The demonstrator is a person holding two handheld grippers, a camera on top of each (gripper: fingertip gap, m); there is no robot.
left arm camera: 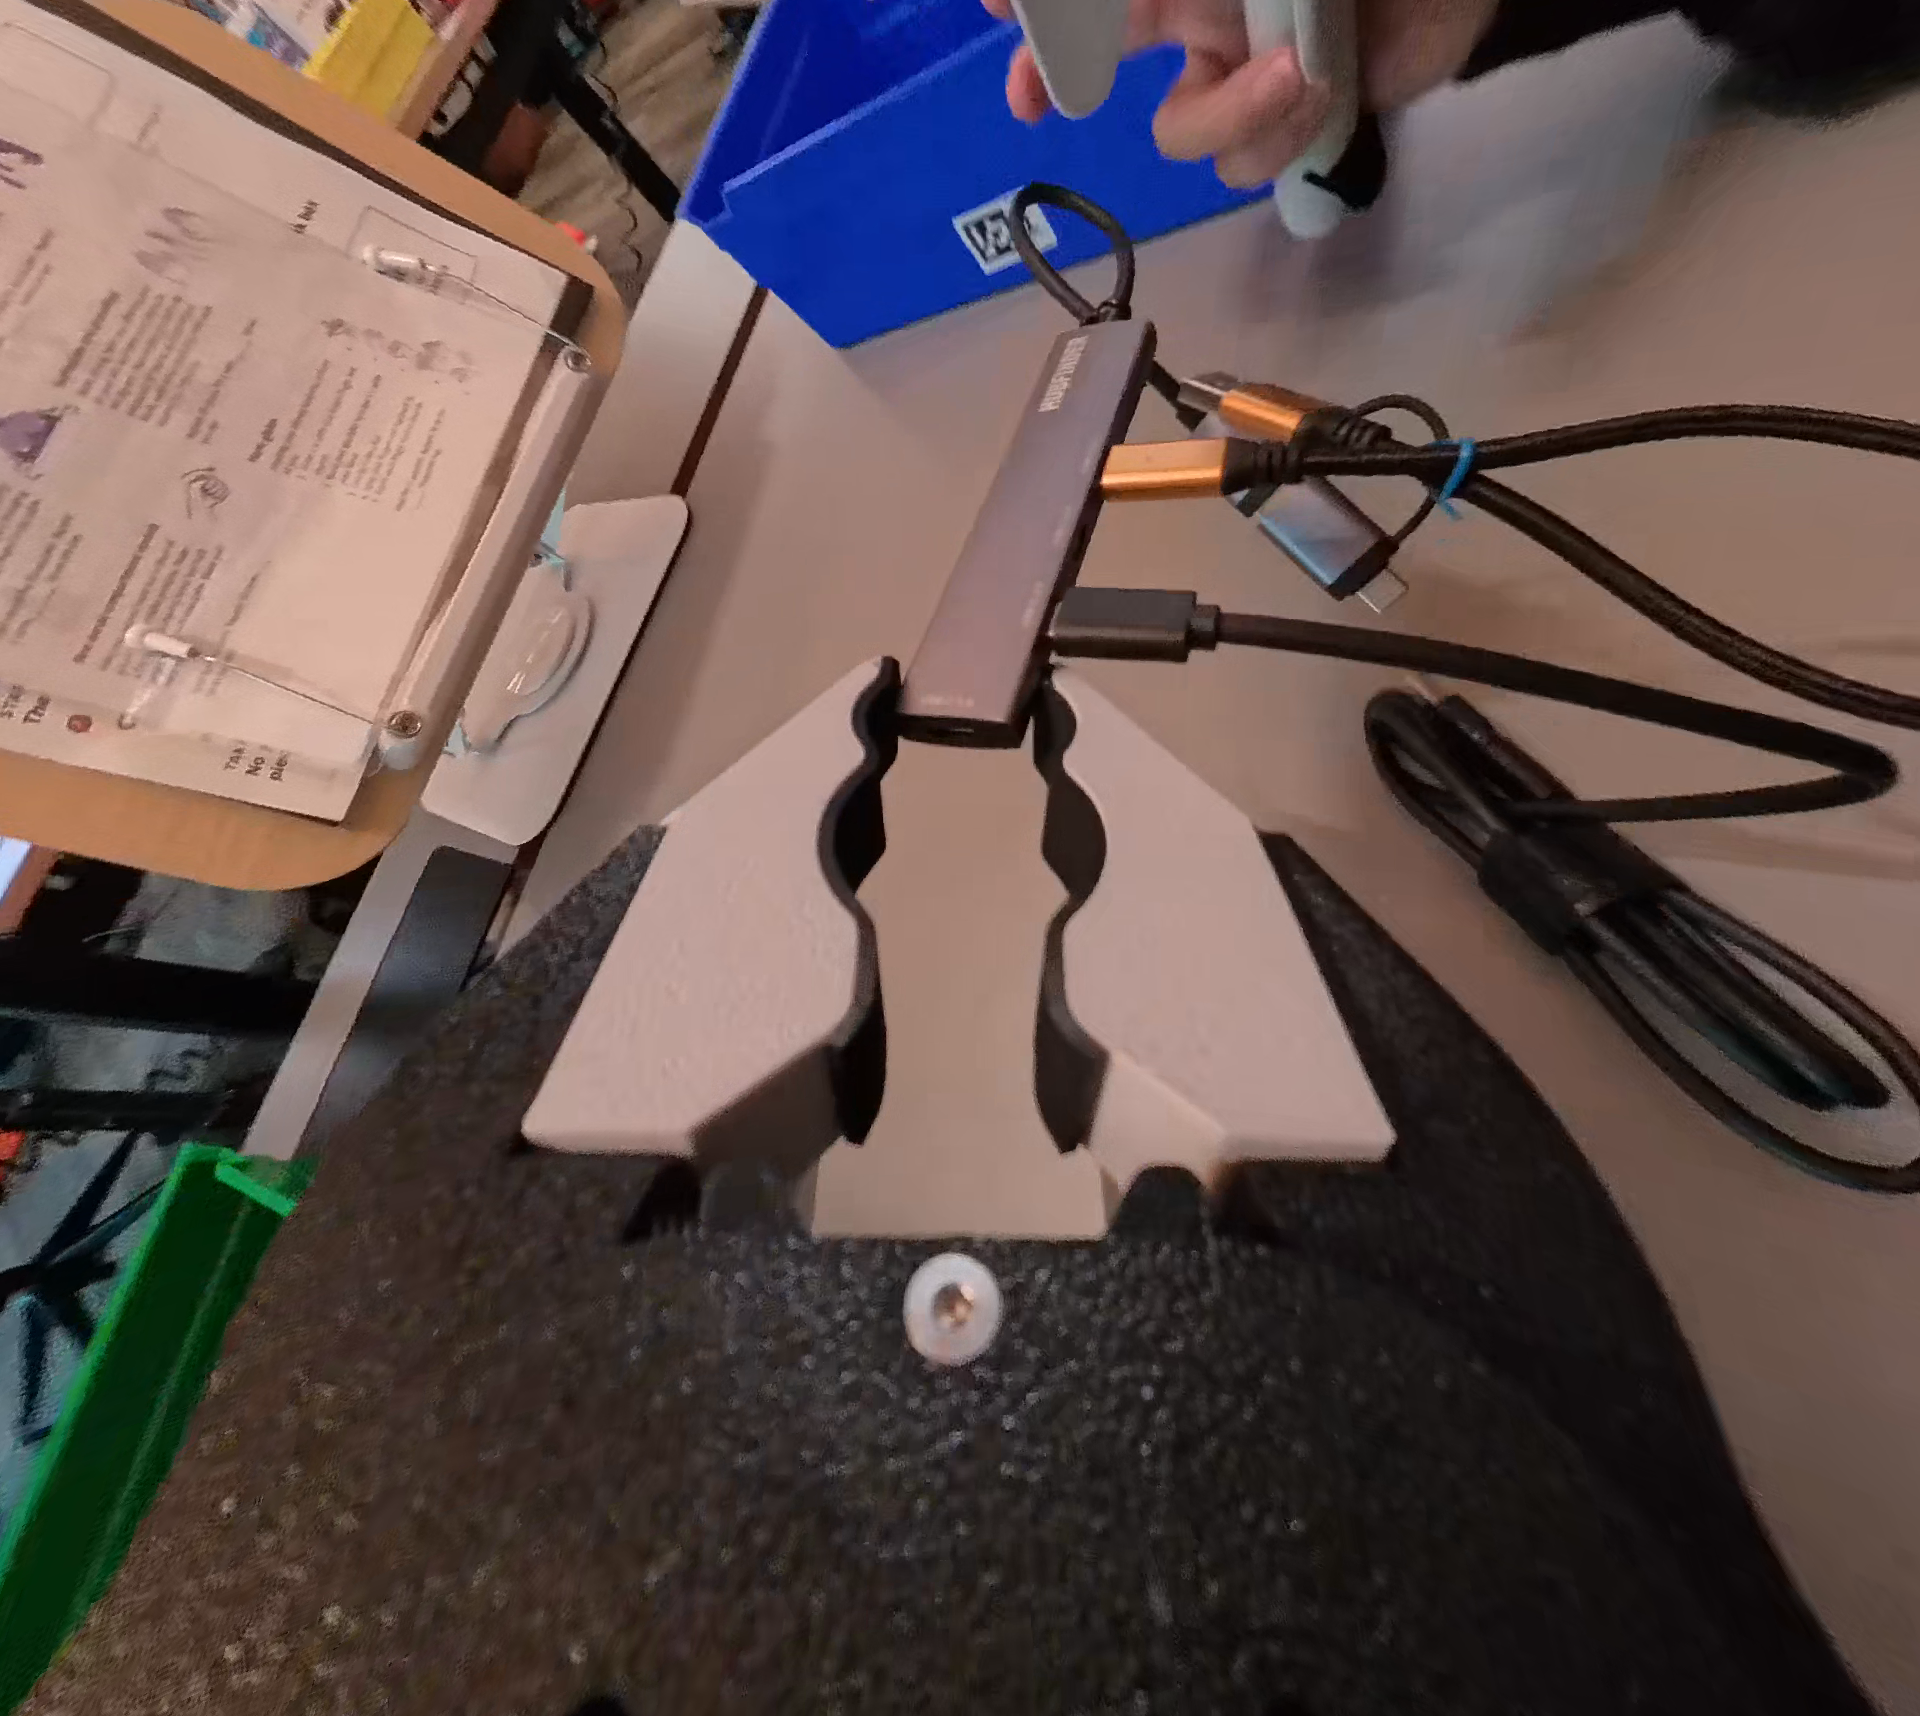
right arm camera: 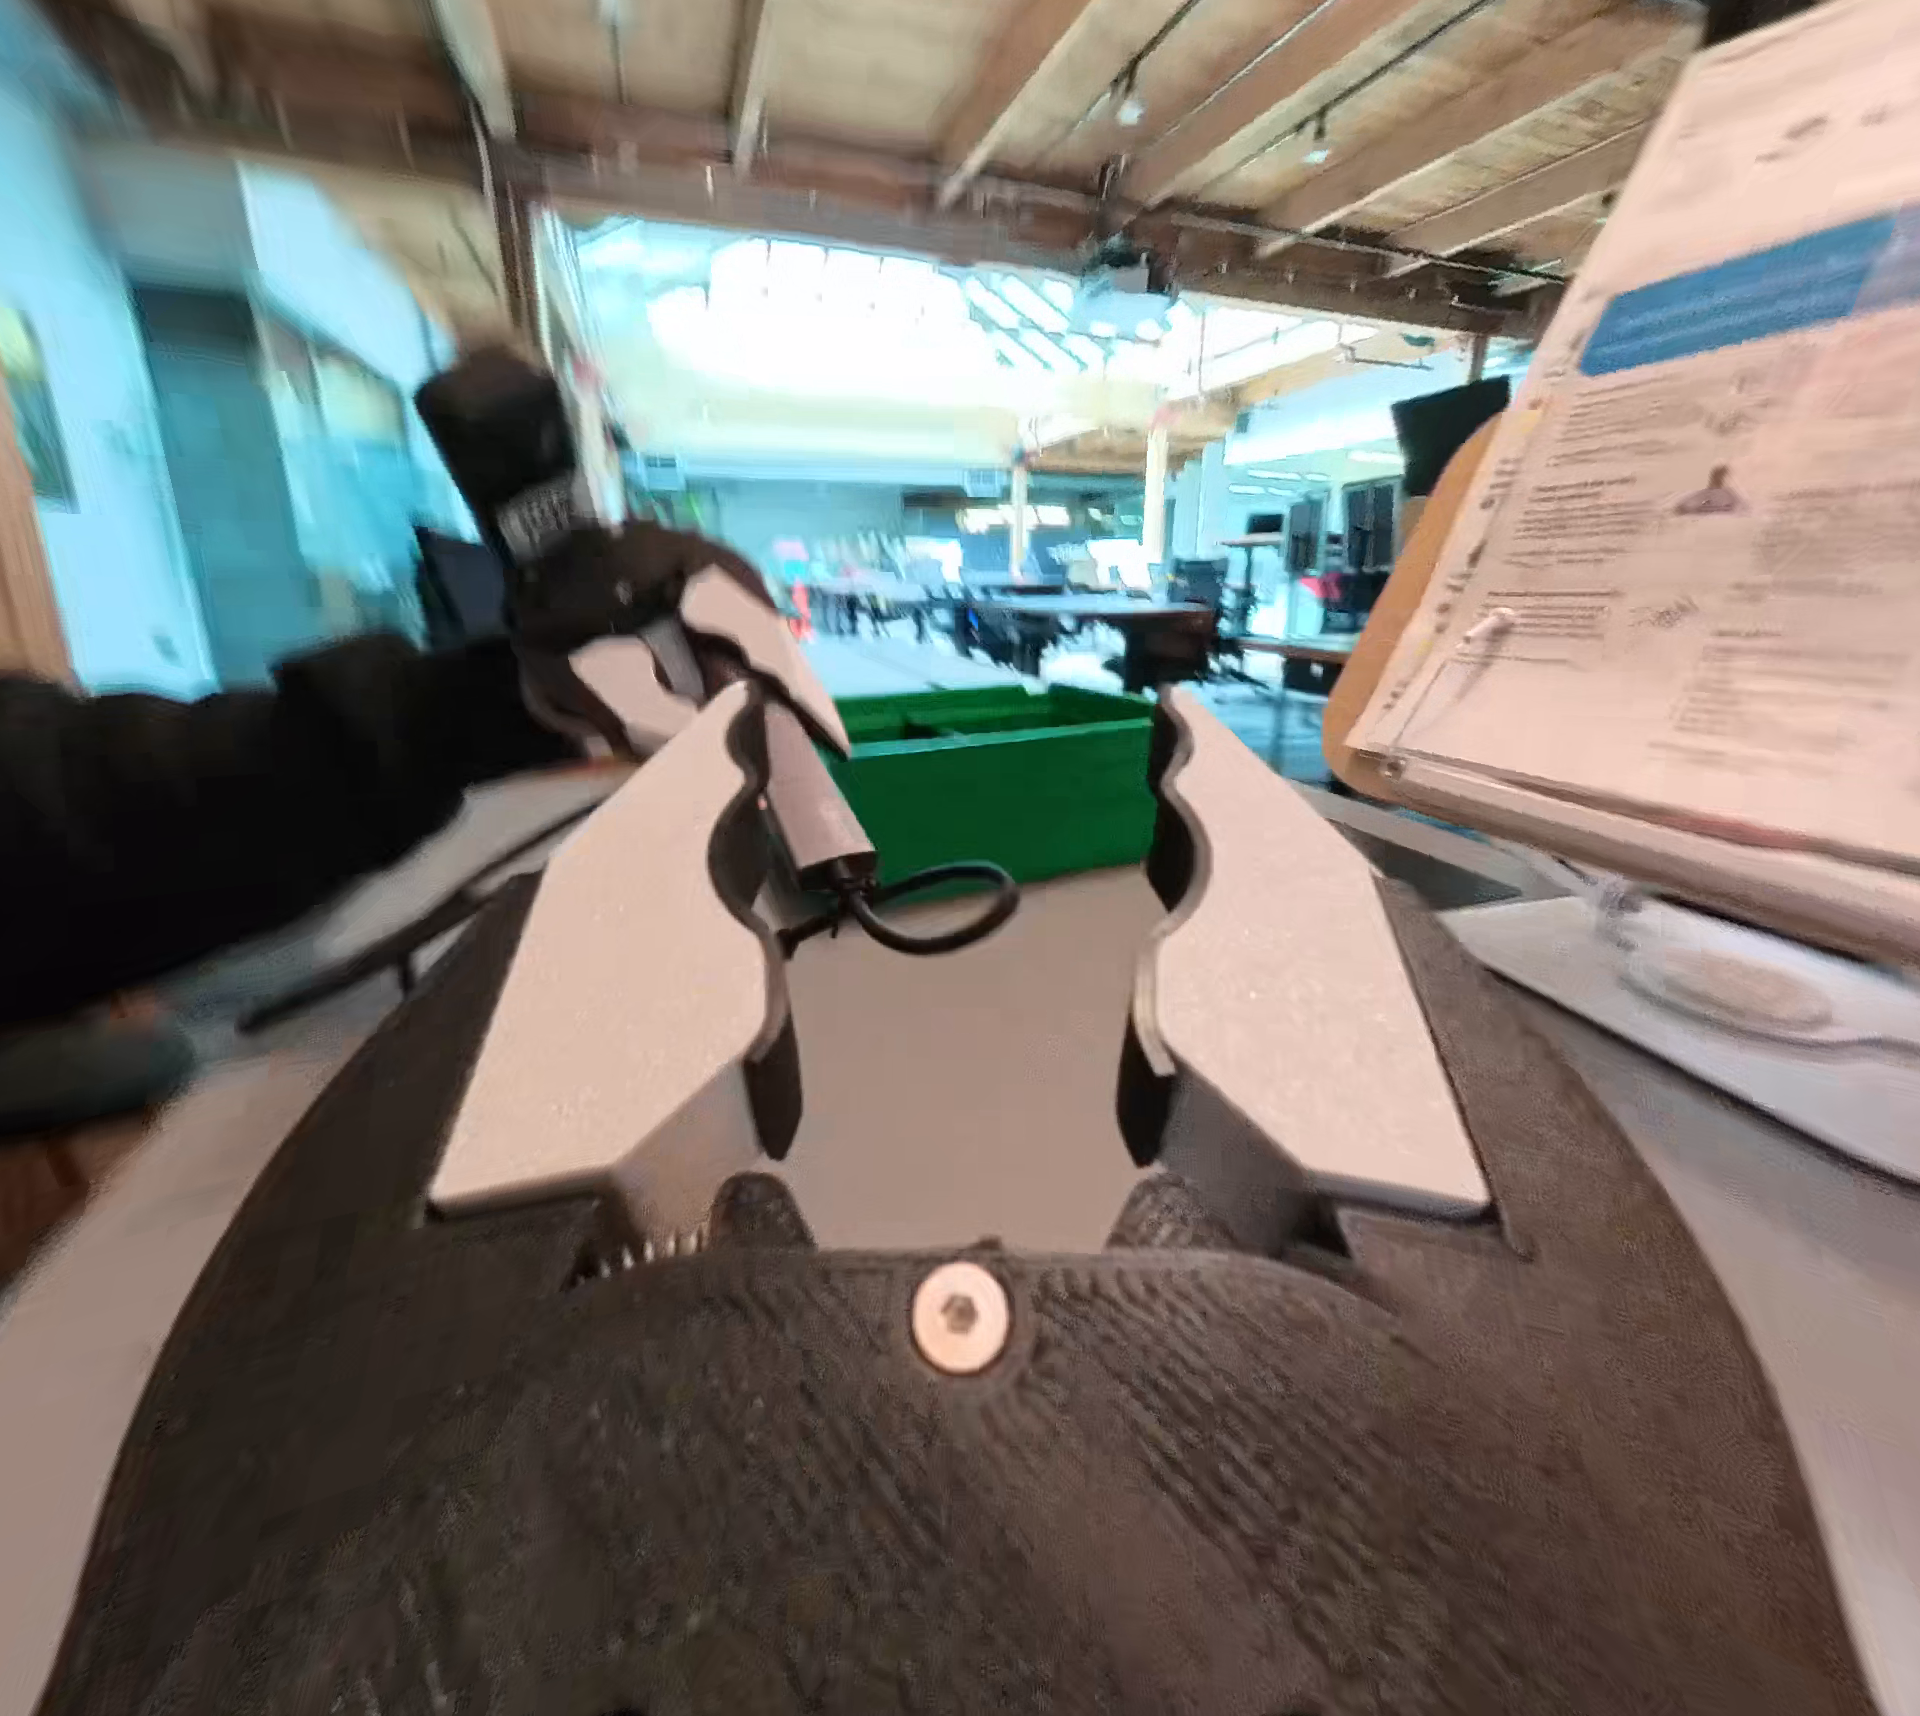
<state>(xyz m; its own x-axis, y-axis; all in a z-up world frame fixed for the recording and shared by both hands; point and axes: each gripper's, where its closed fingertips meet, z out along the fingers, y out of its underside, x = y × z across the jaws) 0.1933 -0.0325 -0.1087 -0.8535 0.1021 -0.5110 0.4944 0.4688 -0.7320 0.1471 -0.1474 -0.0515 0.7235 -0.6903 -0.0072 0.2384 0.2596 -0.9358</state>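
USB hub (left arm camera: 1023, 523): its near end is clenched in the left gripper (left arm camera: 961, 716), long axis running away toward the far blue bin (left arm camera: 883, 212), cables (left arm camera: 1558, 461) trailing right. The right gripper (right arm camera: 951, 731) is spread, seemingly empty, beyond the hub's far end.

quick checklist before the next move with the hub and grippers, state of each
1. Left gripper clamped on the end of the grey hub: ok.
2. Right gripper open and empty: ok.
3. Plugs seated in the hub: the black plug and one gold plug look seated; the second gold plug cannot tell.
4. Hub's short tail cable free of the blue bin: cannot tell.
5. Coiled black cable lying apart from the hub: ok.
6. Right wrist view sharp: not ok, blurred.
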